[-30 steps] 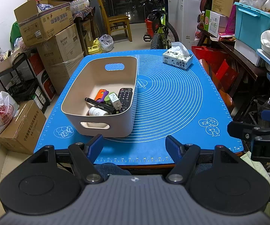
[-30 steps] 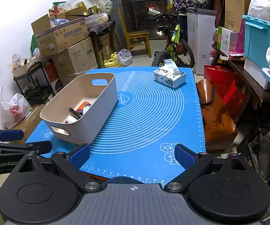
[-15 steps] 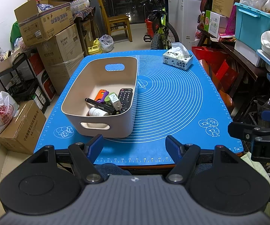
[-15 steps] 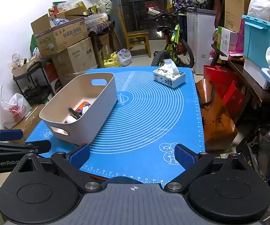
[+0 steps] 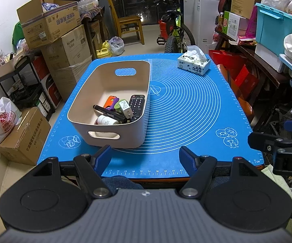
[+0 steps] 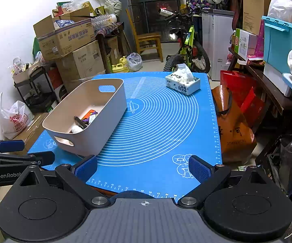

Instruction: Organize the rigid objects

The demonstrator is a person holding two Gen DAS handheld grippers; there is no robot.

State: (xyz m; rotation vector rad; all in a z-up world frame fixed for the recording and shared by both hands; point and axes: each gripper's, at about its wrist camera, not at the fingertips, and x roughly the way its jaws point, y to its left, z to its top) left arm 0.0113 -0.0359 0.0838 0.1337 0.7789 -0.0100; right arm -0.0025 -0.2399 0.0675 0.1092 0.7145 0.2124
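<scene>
Left hand-held gripper (image 5: 146,159) view: remote (image 5: 136,103) visible.

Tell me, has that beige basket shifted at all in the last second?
No. The beige basket sits in the same place on the blue mat, its right wall beside the same printed rolling-pin mark.

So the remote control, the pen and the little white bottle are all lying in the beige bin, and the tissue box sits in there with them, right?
Not quite. The remote control, pen and little white bottle do lie in the beige bin, but the tissue box stands outside it, on the blue mat near the far right corner. The left wrist view shows this.
</scene>
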